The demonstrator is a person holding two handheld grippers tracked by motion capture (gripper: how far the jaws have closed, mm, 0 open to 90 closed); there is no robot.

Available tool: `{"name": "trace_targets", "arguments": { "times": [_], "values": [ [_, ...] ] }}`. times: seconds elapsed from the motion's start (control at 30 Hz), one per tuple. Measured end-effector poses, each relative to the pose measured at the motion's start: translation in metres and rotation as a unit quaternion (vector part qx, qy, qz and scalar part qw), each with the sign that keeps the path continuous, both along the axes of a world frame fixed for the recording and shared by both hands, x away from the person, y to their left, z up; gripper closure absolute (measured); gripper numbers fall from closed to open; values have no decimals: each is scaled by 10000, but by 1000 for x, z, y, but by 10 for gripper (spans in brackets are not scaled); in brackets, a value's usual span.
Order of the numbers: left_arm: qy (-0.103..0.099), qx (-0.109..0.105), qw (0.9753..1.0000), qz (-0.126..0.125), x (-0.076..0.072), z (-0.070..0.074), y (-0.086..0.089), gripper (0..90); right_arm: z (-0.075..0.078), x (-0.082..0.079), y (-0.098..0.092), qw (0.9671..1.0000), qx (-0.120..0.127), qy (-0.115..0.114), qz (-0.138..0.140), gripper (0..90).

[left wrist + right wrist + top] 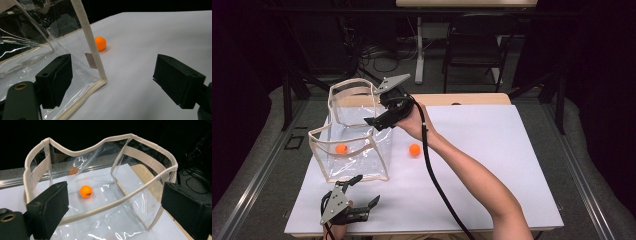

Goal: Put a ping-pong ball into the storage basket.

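A clear plastic bag with cream trim stands open on the white board, left of centre. One orange ball lies inside it, and a second orange ball rests on the board just right of the bag. My right gripper hovers open over the bag's right rim. In the right gripper view the bag rim and the ball inside lie beyond the spread jaws of my right gripper. My left gripper is open near the front edge. The bag's front corner stands ahead of my left gripper, with the outer ball beyond.
The white board covers most of the table, with wide bare room to the right. A strip of wooden tabletop shows behind it. A dark chair and a table leg stand on the floor beyond. A cable trails along the person's right forearm.
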State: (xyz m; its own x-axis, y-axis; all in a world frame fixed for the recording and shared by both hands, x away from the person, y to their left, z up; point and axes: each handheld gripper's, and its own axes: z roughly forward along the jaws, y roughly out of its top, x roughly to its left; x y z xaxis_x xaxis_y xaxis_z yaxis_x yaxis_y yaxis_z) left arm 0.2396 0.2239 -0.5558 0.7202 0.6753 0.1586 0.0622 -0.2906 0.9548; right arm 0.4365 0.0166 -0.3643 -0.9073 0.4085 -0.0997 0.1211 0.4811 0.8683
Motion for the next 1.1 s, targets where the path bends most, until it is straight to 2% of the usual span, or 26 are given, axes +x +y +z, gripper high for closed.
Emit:
{"name": "trace_targets", "arguments": {
  "times": [0.6, 0.8, 1.1],
  "values": [
    [8, -18, 10000, 9, 0, 0, -1, 156, -13, -7, -24, 9999, -95, 71, -1, 60],
    [11, -5, 10000, 7, 0, 0, -1, 156, -21, -11, -33, 9999, -136, 19, -13, 61],
    [16, 3, 10000, 4, 0, 0, -1, 156, -35, -16, -45, 9997, -219, 79, -20, 60]
  ]
}}
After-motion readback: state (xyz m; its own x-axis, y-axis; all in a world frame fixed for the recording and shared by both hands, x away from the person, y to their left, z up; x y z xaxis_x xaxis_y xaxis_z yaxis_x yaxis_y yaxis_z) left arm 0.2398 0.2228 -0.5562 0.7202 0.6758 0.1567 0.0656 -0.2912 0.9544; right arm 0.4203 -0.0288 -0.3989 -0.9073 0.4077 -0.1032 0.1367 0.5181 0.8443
